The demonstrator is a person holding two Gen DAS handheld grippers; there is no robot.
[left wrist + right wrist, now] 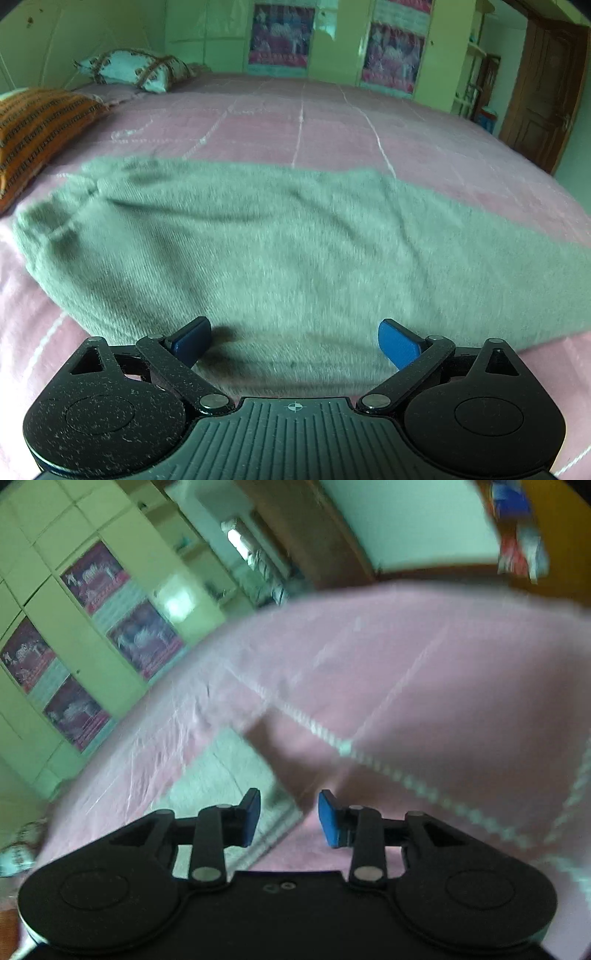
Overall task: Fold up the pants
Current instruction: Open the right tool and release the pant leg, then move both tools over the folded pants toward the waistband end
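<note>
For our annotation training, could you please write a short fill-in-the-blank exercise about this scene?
1. The green pants lie on a ____ bedspread.
2. The left tool has its jaws ____.
3. The pads of the right tool are coloured ____.
4. Far left on the bed lies an ____ striped pillow.

Answers: pink; open; blue; orange

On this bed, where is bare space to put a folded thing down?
The pink blanket is bare beyond the far edge of the green pants, up to the wardrobe side. The left corner is crowded by the orange pillow and the floral pillow.
</note>
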